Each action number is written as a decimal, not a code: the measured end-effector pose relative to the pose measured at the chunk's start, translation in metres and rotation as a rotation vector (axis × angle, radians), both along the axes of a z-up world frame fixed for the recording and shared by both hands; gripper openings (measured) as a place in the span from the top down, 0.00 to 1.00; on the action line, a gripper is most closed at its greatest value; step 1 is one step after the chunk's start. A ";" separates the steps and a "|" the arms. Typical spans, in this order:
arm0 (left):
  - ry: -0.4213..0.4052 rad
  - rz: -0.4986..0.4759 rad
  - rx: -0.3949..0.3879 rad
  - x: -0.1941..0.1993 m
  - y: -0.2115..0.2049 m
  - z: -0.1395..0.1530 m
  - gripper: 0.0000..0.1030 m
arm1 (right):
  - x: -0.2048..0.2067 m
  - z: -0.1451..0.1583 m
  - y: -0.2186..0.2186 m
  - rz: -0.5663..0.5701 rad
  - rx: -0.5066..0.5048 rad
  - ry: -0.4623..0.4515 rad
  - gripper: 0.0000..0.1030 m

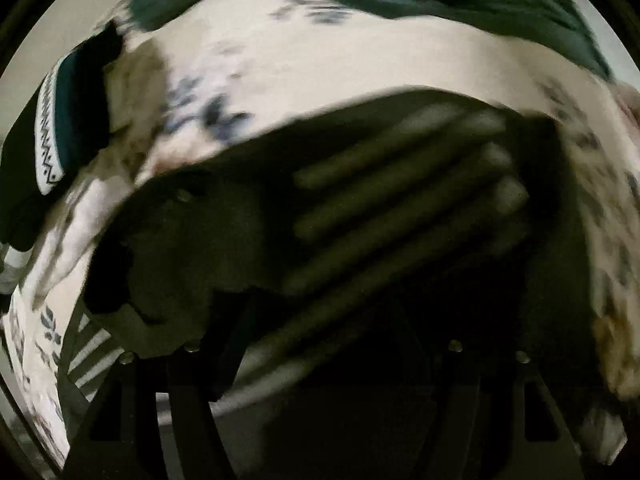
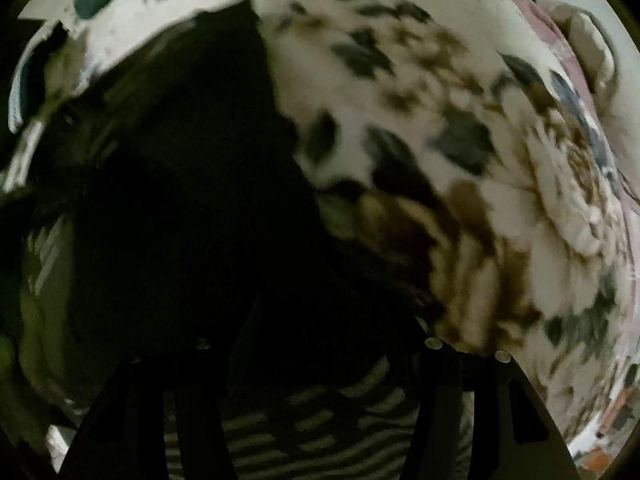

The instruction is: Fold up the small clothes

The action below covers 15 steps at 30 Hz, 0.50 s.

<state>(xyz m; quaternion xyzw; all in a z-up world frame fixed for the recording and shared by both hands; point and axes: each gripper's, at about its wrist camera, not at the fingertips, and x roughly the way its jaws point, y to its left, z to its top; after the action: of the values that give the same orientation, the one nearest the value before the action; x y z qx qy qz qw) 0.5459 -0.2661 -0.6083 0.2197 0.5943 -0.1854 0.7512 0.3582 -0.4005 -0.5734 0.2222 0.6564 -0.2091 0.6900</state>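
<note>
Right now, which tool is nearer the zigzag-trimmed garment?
Left. The zigzag-trimmed garment lies close beside the left tool, on its left; the right tool sees only a sliver at its far edge.

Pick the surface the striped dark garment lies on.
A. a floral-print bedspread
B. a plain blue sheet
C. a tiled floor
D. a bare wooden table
A: the striped dark garment lies on a pale floral-print bedspread, whose dark leaves and brown blooms show in both wrist views.

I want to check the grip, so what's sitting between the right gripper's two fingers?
Striped cloth lies between the fingers of the right gripper, seen in the right wrist view. The jaws stand apart. It is too dark and blurred to tell whether the pads touch it.
</note>
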 end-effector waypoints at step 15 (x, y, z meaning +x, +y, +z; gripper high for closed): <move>-0.093 0.191 -0.008 -0.013 0.115 0.045 0.35 | 0.082 0.037 -0.037 -0.139 0.339 -0.296 0.45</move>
<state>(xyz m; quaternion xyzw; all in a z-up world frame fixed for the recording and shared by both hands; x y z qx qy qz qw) 0.5325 -0.1507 -0.5637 0.1672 0.5763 -0.1050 0.7930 0.4406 -0.4379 -0.5361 0.4079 0.5569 -0.1083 0.7154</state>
